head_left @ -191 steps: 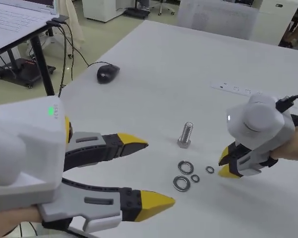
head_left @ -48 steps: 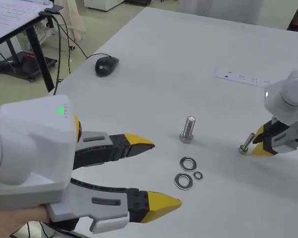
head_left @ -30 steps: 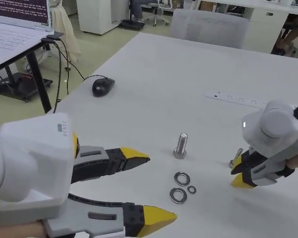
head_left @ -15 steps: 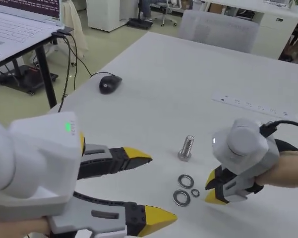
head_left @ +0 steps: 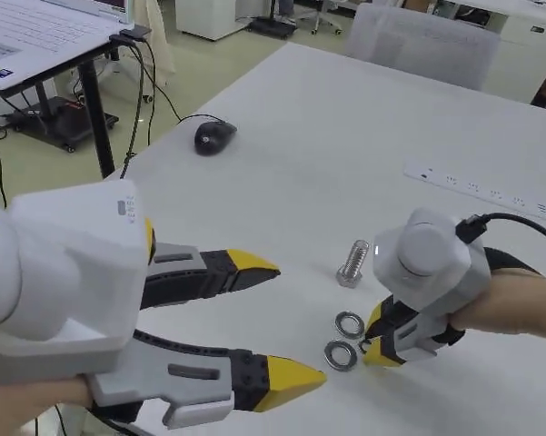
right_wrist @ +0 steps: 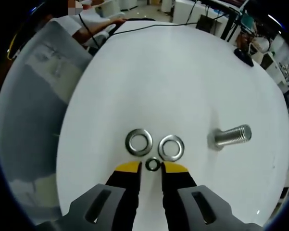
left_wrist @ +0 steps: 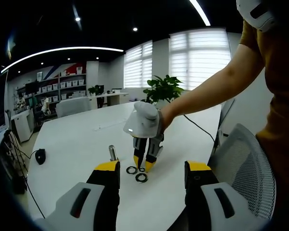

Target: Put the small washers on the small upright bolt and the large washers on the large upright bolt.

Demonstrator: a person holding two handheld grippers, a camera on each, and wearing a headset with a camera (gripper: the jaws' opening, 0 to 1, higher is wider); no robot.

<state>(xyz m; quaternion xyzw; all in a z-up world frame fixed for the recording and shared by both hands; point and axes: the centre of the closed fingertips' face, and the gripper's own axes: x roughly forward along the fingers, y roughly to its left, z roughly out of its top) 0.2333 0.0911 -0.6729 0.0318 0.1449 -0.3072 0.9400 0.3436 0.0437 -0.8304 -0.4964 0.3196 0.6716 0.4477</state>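
Observation:
The large bolt [head_left: 352, 263] [right_wrist: 229, 136] [left_wrist: 112, 153] stands upright on its head on the white table [head_left: 345, 136]. Two large washers [head_left: 349, 322] [head_left: 340, 354] lie flat just in front of it, side by side in the right gripper view [right_wrist: 138, 142] [right_wrist: 171, 147]. A small washer [right_wrist: 153, 164] lies between the tips of my right gripper [right_wrist: 153, 167] [head_left: 378, 338], which is open, tips down at the table. My left gripper [head_left: 277, 322] [left_wrist: 152, 167] hovers wide open and holds nothing, left of the washers.
A black mouse [head_left: 215, 136] lies near the table's left edge, and a white power strip [head_left: 491, 186] at the far right. A grey chair [head_left: 427, 45] stands beyond the table. A laptop [head_left: 36, 27] rests on a side stand at the left.
My right gripper has left the small bolt at the right and moved left to the washers, its tips now either side of the small washer. The left gripper has barely moved.

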